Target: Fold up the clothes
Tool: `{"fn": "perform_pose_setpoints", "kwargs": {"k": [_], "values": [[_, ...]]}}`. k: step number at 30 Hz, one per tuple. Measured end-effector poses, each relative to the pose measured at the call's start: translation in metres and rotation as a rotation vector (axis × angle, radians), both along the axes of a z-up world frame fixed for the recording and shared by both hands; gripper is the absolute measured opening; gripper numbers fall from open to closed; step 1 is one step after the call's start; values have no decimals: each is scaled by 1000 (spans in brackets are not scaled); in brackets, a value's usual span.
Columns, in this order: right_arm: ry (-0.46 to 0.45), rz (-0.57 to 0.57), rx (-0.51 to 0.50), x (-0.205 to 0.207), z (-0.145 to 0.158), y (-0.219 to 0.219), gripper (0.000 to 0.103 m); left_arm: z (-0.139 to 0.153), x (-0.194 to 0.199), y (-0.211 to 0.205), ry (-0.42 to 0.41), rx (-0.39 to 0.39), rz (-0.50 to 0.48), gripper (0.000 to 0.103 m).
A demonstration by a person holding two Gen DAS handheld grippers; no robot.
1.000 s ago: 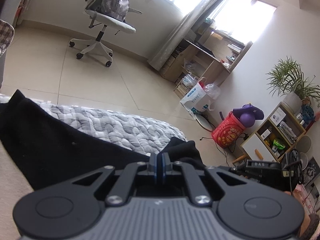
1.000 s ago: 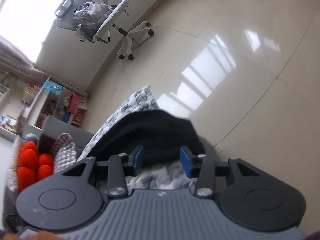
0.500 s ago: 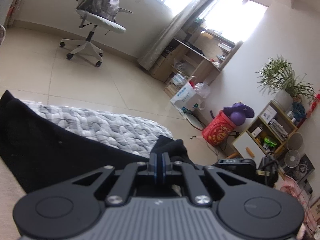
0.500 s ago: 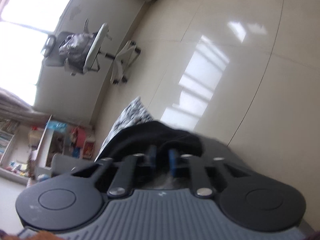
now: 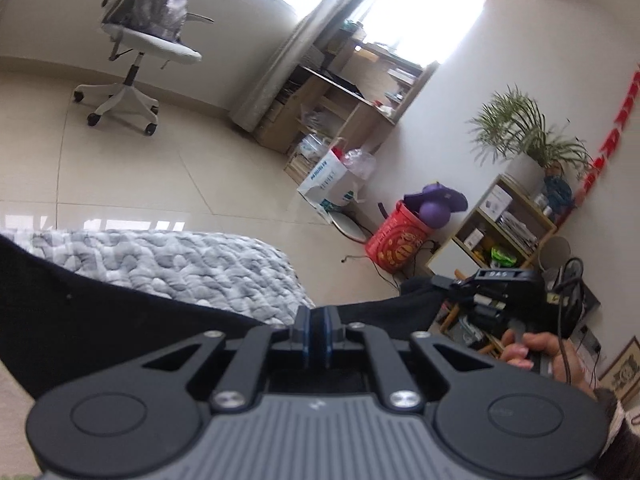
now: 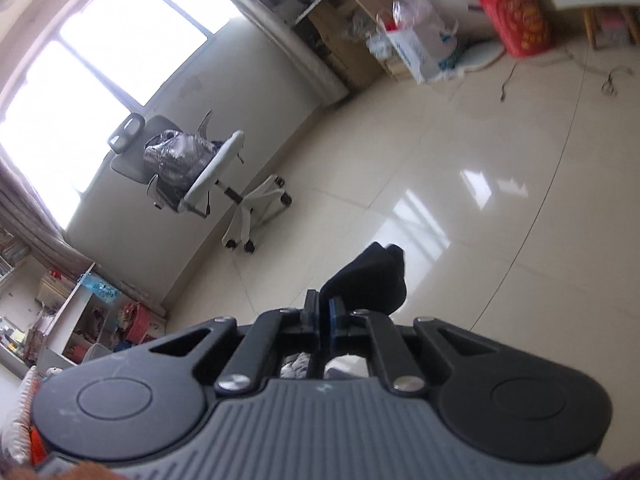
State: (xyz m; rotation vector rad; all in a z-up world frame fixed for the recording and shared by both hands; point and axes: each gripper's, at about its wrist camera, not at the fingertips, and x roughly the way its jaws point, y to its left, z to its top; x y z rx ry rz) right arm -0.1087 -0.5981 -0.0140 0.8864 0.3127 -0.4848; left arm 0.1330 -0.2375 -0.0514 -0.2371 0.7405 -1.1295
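Note:
A black garment (image 5: 92, 320) lies over a grey patterned quilt (image 5: 192, 264). My left gripper (image 5: 316, 322) is shut on the garment's edge, which stretches rightward to my right gripper (image 5: 444, 286), held by a hand (image 5: 536, 356) at the far right. In the right wrist view my right gripper (image 6: 323, 312) is shut on a fold of the black garment (image 6: 368, 284), lifted above the tiled floor. Most of the cloth below both grippers is hidden by their bodies.
A white office chair (image 5: 140, 44) with a bag on it stands on the tiled floor (image 5: 160, 184). A desk (image 5: 344, 96), a white box (image 5: 332, 184), a red bucket (image 5: 396, 240) and a shelf (image 5: 500, 232) with a plant (image 5: 524, 132) line the wall.
My right gripper shut on the black garment and lifted it off the quilt, swinging upward. My left gripper stayed shut on the cloth and rose, pulling the edge taut between both.

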Motion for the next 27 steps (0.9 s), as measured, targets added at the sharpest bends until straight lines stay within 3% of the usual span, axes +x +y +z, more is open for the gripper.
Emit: {"fn": "perform_pose_setpoints", "kwargs": {"k": [8,13,16,18,21,24,27], "values": [[19,-40,-49,-37,2,10,7,-20,-15,-3,1,158,-74,5],[83,-43,-68,-55,-24,17,6,-27,-18,5,-22,198,-105,5],[134,-54,13,-62,-65,15,6,-25,-25,7,-64,193,-142,11],[164,-53,76,-65,-95,15,6,-25,-30,6,-96,198,-175,23],[198,-32,163,-65,-133,19,6,-26,-40,0,-166,226,-209,30],[214,-3,225,-57,-154,23,7,-28,-51,-8,-249,264,-231,31],[218,27,241,-49,-154,22,9,-28,-62,-15,-333,295,-230,31]]}}
